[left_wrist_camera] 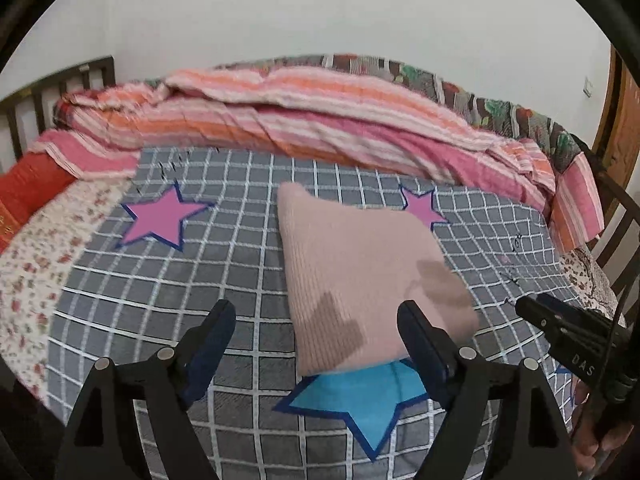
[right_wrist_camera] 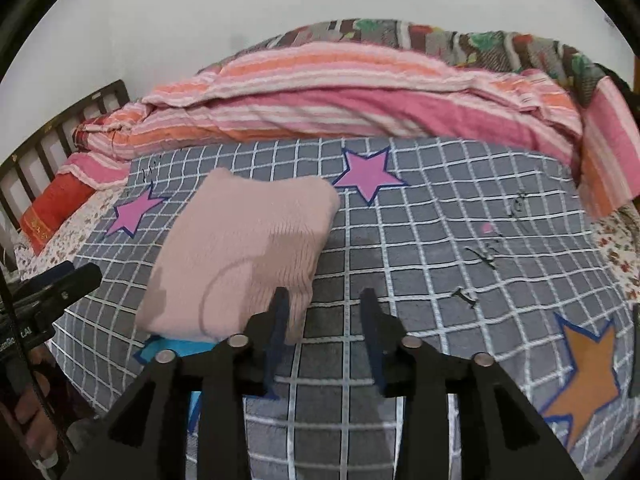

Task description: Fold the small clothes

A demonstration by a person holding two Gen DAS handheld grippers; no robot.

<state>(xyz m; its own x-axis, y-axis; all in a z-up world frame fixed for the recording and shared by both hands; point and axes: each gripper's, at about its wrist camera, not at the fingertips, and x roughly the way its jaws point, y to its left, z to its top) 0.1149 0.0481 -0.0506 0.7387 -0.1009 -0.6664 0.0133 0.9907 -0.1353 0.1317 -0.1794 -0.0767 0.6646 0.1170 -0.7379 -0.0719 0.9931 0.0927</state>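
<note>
A grey blanket with a white grid (left_wrist_camera: 224,264) covers a bed. Printed on it are two pink stars with blue outlines (left_wrist_camera: 162,218) (right_wrist_camera: 368,174), a blue star (left_wrist_camera: 360,404) near the front edge, and an orange star (right_wrist_camera: 588,376) toward the right. Behind it lies a bunched quilt in pink, orange and white stripes (left_wrist_camera: 320,120). A floral sheet (left_wrist_camera: 36,264) shows at the left, beside a red pillow (right_wrist_camera: 56,204) and a dark slatted bed frame (right_wrist_camera: 44,140). A plain white wall (left_wrist_camera: 320,12) rises behind.

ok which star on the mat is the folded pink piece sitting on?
The blue star at the near edge: the folded pink garment covers its upper part. Both pink stars and the orange star lie fully uncovered.
</note>
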